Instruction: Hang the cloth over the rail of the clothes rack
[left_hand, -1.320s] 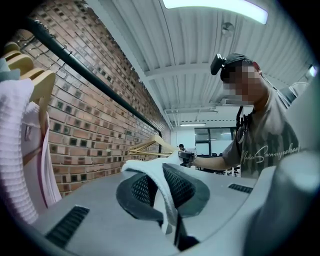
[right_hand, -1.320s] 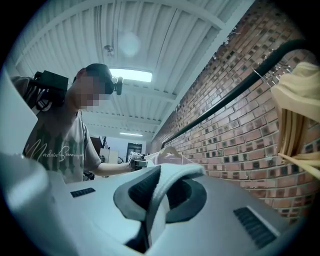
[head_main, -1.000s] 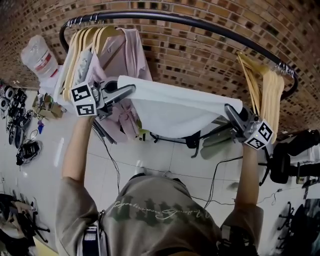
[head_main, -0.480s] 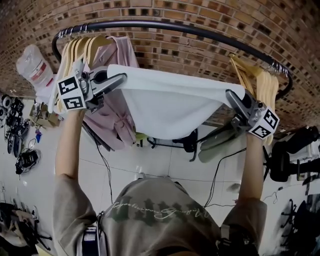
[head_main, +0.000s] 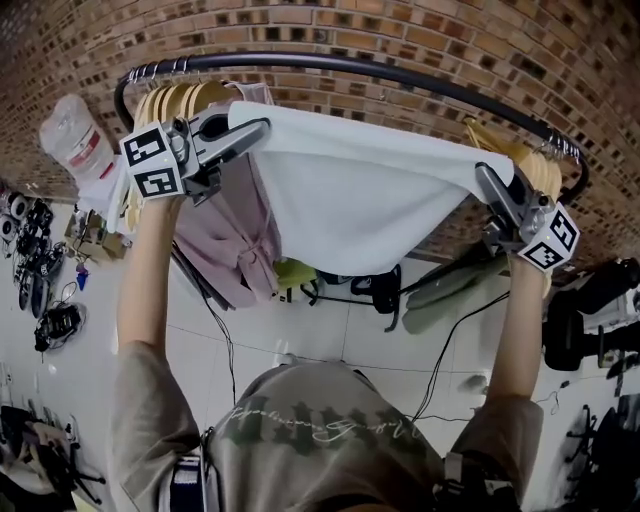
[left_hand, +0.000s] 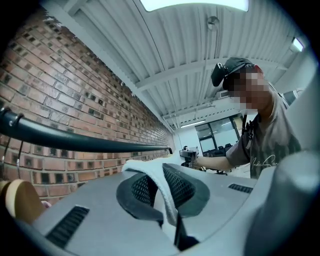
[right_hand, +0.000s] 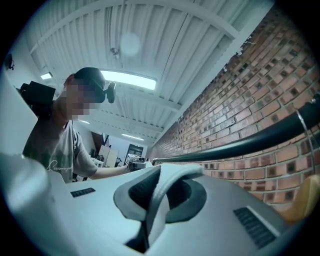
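Arms stretch upward from the person's grey shirt (head_main: 320, 430), each hand carrying a tool. Left tool (head_main: 255, 130) is clamped narrow on one upper corner of the white cloth (head_main: 350, 195), and the right tool (head_main: 485, 175) pinches the opposite corner the same way, with the fabric edge folded between its pads. The cloth spans the gap between them, its lower edge sagging in a curve. It is held up just in front of the black rail (head_main: 400, 72), not draped over it. Pale wooden hangers (head_main: 180, 98) crowd the rail's left end, with a pink garment (head_main: 235, 240) hanging beneath them. Further hangers (head_main: 538, 165) sit near the rail's right end. Brick wall (head_main: 420, 30) rises behind the rack.
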